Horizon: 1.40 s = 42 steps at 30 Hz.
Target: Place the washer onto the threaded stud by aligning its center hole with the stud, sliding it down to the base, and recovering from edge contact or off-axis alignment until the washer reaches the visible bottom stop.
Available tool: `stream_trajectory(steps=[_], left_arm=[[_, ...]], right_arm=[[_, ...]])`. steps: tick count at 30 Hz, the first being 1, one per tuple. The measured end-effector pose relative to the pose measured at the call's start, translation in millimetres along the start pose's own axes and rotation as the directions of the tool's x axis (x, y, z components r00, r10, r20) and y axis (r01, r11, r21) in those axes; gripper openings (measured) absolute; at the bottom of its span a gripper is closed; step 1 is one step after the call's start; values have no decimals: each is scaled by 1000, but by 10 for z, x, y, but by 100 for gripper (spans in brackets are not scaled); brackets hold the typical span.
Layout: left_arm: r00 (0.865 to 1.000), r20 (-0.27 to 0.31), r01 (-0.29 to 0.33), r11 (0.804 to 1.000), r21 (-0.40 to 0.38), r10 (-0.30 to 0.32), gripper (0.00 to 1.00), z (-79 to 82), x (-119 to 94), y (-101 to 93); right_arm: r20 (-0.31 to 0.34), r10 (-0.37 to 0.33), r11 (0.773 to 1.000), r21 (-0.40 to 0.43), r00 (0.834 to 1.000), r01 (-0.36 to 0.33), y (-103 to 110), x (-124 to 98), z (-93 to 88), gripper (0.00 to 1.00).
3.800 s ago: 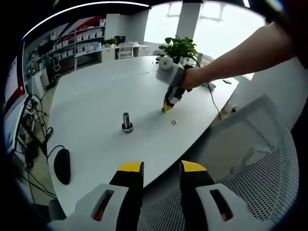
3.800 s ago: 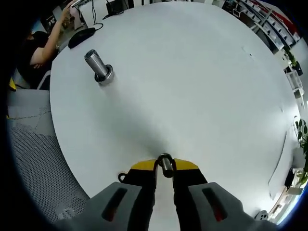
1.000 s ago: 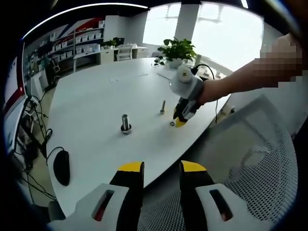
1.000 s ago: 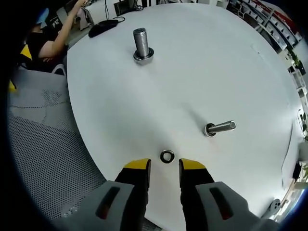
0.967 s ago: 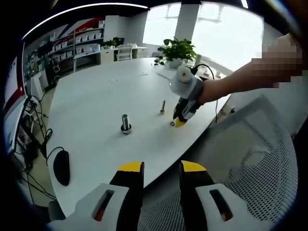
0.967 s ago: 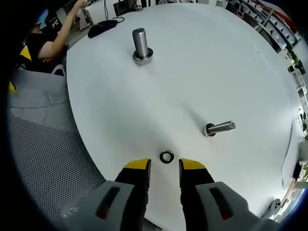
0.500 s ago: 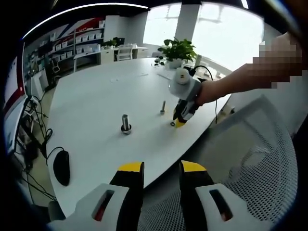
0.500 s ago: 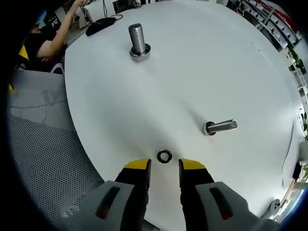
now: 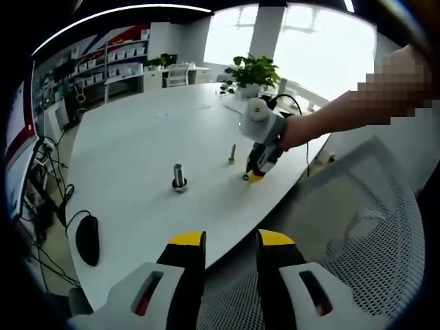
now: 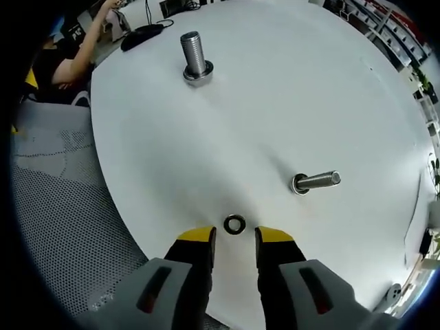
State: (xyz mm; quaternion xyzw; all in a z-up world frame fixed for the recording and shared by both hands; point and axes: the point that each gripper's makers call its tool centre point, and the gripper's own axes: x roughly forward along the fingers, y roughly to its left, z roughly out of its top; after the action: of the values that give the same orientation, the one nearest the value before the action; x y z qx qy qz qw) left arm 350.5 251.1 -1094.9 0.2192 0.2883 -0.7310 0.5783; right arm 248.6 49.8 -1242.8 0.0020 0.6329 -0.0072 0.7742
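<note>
We had our right gripper (image 10: 234, 237) spread just short of the washer (image 10: 234, 224), which lay flat on the white table (image 10: 289, 89) near its edge; the pick-up was not yet made. Next, we judged, the jaws had to straddle it and close. Beyond stood the slim threaded stud (image 10: 316, 181), farther off a thick bolt (image 10: 195, 58). Our left gripper (image 9: 229, 242) hung spread and empty. The stud's base was hard to make out.

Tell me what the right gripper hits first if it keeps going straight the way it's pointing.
Most likely the washer, lying flat on the table just ahead of the right gripper, whose jaws stand open; depth is hard to judge.
</note>
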Motion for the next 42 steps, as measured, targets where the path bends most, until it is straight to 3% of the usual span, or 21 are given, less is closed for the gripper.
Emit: stream_trajectory(steps=[22,42], left_arm=[[1000,10,0,1000,-3,0,26,14,5,8],[1000,15,2,1000,-12,-2,26,39,-10,-1]], right_arm=[[-70,7,998,-54,998,-11,49,-38,-18,26],[-17,14,997,-74,1000,-16,-2,-6,20,22]])
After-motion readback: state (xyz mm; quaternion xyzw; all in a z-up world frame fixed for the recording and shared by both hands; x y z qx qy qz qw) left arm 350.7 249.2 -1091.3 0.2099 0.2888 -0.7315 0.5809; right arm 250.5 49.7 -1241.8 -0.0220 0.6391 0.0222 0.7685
